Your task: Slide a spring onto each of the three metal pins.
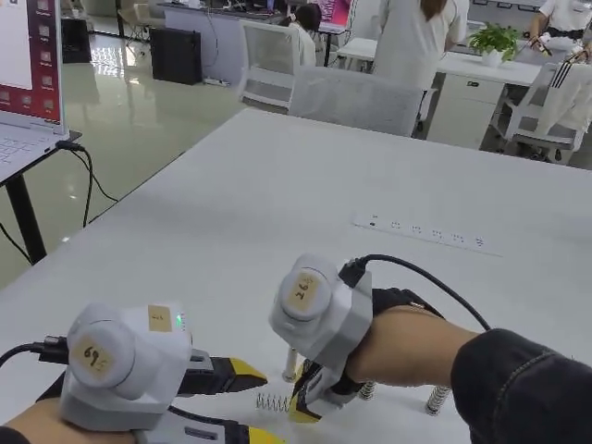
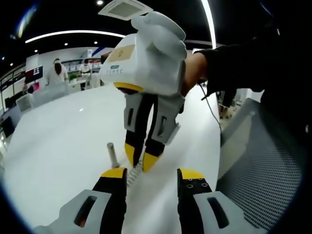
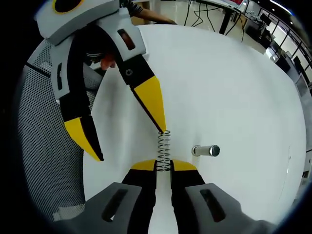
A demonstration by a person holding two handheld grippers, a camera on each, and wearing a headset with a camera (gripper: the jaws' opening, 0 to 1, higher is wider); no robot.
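Observation:
My right gripper (image 3: pixel 164 165) is shut on the near end of a small coil spring (image 3: pixel 164 145), which lies low over the white table (image 1: pixel 277 213). A bare metal pin (image 3: pixel 205 150) stands just beside that spring; in the head view the pin (image 1: pixel 289 365) is left of the right gripper (image 1: pixel 301 407). My left gripper (image 2: pixel 153 174) is open and faces the right one, with one yellow fingertip (image 3: pixel 158 117) touching the spring's far end. Two other springs (image 1: pixel 367 390) (image 1: pixel 435 400) stand upright to the right, partly hidden by the right hand.
A white power strip (image 1: pixel 425 233) lies further back on the table. A laptop (image 1: pixel 28 74) stands on a side stand at the left. A grey chair (image 1: pixel 356 100) sits at the far edge, and a mesh chair (image 2: pixel 263 165) is at the near edge.

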